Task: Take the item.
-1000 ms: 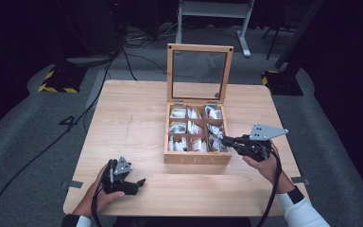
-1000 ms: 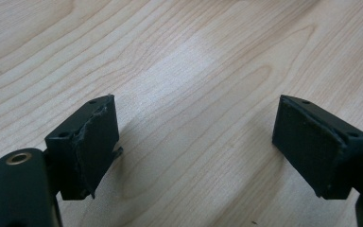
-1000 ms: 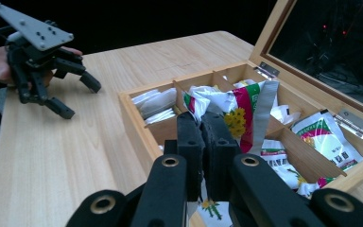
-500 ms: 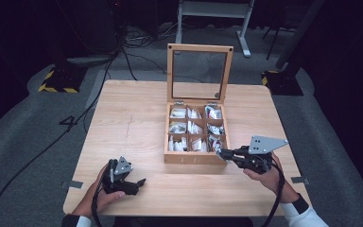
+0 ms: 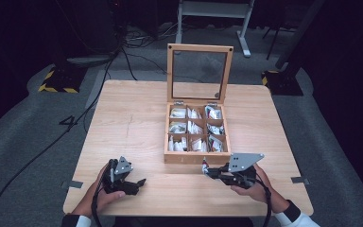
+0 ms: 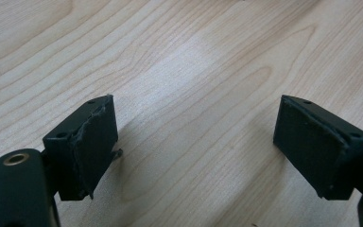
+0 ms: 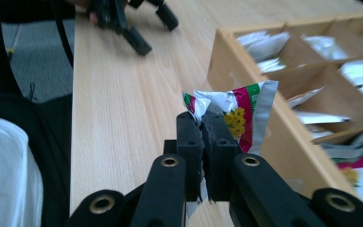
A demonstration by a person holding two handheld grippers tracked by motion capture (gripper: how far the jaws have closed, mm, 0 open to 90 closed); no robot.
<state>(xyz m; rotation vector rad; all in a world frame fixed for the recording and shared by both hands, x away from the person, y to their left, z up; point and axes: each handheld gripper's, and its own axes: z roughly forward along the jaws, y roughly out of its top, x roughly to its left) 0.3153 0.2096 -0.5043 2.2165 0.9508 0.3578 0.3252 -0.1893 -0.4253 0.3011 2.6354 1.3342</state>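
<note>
Right gripper (image 7: 202, 124) pinches tea packet (image 7: 238, 112), packet poking above fingertips, beside wooden box (image 5: 196, 157) front wall. Right gripper view reveals packet's yellow flowers. Left gripper (image 6: 194, 142) spread, near bench front-left corner.

My black right claw (image 7: 202, 124) has a silver foil sachet (image 7: 238, 111) with red and green bands and yellow flowers.

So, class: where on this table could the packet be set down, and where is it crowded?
Bare wood lies left of the wooden box, between it and the table edge, and in front between the left gripper and right gripper. The box compartments are crowded with packets.
</note>
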